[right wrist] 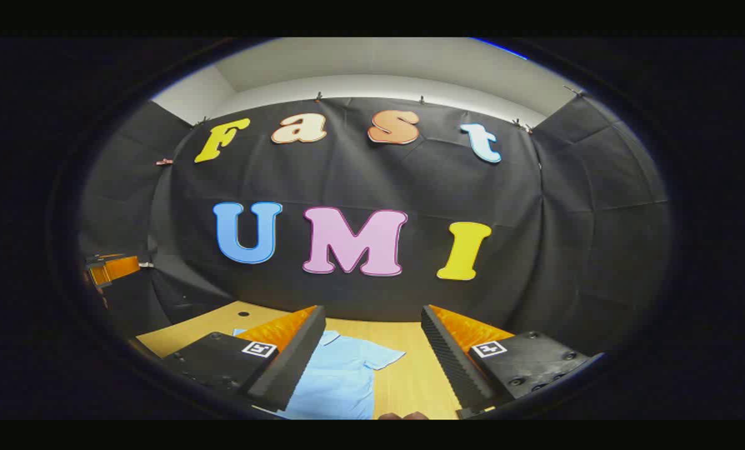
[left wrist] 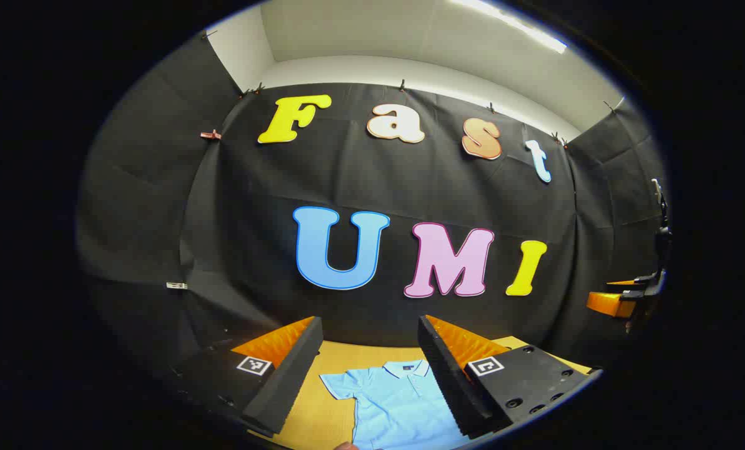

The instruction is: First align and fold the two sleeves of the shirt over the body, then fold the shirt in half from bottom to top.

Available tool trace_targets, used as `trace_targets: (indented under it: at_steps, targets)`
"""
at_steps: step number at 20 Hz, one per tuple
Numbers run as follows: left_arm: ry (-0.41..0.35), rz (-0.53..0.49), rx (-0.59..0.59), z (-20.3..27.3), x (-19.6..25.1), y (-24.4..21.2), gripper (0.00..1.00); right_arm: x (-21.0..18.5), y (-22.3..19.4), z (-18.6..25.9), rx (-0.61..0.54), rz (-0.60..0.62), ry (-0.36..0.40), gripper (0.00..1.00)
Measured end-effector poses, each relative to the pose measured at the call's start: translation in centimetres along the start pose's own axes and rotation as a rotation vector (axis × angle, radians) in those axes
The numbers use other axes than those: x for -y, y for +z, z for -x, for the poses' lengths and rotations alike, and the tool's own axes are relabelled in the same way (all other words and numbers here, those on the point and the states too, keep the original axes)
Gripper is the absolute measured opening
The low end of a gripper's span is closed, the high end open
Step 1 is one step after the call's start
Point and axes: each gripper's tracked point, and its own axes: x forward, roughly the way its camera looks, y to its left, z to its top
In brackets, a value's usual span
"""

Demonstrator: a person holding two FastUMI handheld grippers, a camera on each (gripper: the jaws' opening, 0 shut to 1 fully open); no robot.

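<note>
Your left tool [left wrist: 370, 369] carries two wedge-shaped fingers [left wrist: 285, 384] with ribbed inner faces — each mounted on a black block bearing a square white-bordered marker [left wrist: 253, 365] and several round screw recesses [left wrist: 515, 402]. Your right tool [right wrist: 372, 359] is built alike: ribbed wedges, black blocks, one marker [right wrist: 489, 349] apiece.

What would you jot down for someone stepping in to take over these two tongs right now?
Left tongs: open, holding nothing, raised above the table and aimed at the light blue polo shirt.
Right tongs: open, empty, also above the table, with the shirt's sleeve between the fingers.
Shirt: lies flat on the wooden table, collar toward the booth wall, both short sleeves spread out to the sides.
Done: nothing yet; no fold shows.
Left: fold both sleeves over the body, then fold the shirt in half from bottom to top.
</note>
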Motion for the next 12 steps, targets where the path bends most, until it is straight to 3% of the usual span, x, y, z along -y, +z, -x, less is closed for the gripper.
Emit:
trace_targets:
  at_steps: [7,12]
  targets:
    - [-0.011,-0.011,0.017,-0.7,-1.0,0.4,0.98,0.2,0.4,0.4,0.004,0.024,-0.036,0.97]
    - [-0.004,-0.028,0.014,0.2,-2.1,0.7,0.98,-1.3,0.4,-0.3,0.004,0.006,-0.017,0.97]
